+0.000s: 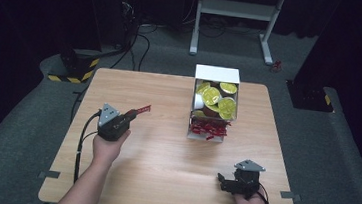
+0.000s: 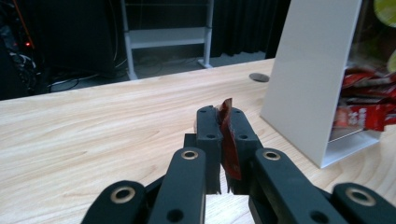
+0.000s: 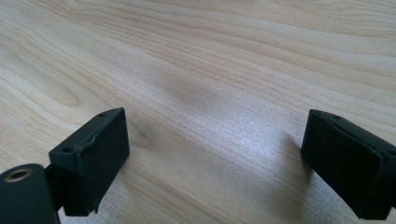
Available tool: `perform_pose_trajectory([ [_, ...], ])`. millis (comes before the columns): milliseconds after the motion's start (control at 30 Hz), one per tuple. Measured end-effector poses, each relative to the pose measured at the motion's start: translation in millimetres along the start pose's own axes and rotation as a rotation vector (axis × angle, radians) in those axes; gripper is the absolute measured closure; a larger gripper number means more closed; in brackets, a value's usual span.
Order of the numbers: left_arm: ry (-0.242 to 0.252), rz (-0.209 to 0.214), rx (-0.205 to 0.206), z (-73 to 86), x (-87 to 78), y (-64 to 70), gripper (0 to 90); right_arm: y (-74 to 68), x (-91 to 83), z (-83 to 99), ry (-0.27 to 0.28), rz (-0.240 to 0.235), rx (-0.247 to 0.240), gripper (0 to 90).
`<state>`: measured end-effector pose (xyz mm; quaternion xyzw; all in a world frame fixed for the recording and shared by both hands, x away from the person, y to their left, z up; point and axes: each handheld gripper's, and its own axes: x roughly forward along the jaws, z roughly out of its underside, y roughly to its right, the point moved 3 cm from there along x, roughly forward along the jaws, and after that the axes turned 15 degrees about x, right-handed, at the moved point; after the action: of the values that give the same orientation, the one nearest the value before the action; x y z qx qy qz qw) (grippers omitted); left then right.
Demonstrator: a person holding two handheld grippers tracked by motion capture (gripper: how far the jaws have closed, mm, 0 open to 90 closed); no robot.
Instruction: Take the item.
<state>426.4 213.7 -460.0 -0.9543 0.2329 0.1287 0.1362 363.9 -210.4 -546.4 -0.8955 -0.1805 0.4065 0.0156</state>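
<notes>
A thin red sachet (image 1: 143,109) sticks out from my left gripper (image 1: 130,114), which is shut on it above the table's left half. Seen from the left gripper view, the sachet (image 2: 229,140) is pinched edge-on between the two black jaws of that gripper (image 2: 224,135). A white box (image 1: 216,75) stands at the middle back of the table, holding yellow-lidded cups (image 1: 219,98) above and red sachets (image 1: 210,130) in its lower front section. My right gripper (image 1: 222,179) rests open near the front right edge, its jaws wide apart over bare wood (image 3: 210,112).
The light wooden table (image 1: 164,150) has open surface between the two grippers. The white box's side wall (image 2: 308,84) is close on the right in the left gripper view. A white metal frame (image 1: 238,9) stands on the floor behind the table.
</notes>
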Motion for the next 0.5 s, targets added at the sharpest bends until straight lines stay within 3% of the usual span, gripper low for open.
perform_pose_trajectory([
  [100,-0.019,-0.020,0.024,5.4,4.7,-1.7,85.9,0.0,0.1,-0.1,0.000,-0.002,-0.002,7.4],
  [333,-0.081,-0.064,0.035,22.6,17.1,-9.9,85.8,-0.1,0.5,-0.4,0.000,-0.007,-0.008,7.4],
  [500,-0.112,-0.037,0.033,33.2,25.0,-5.5,85.5,0.1,0.5,-0.5,0.000,-0.007,-0.012,7.4],
])
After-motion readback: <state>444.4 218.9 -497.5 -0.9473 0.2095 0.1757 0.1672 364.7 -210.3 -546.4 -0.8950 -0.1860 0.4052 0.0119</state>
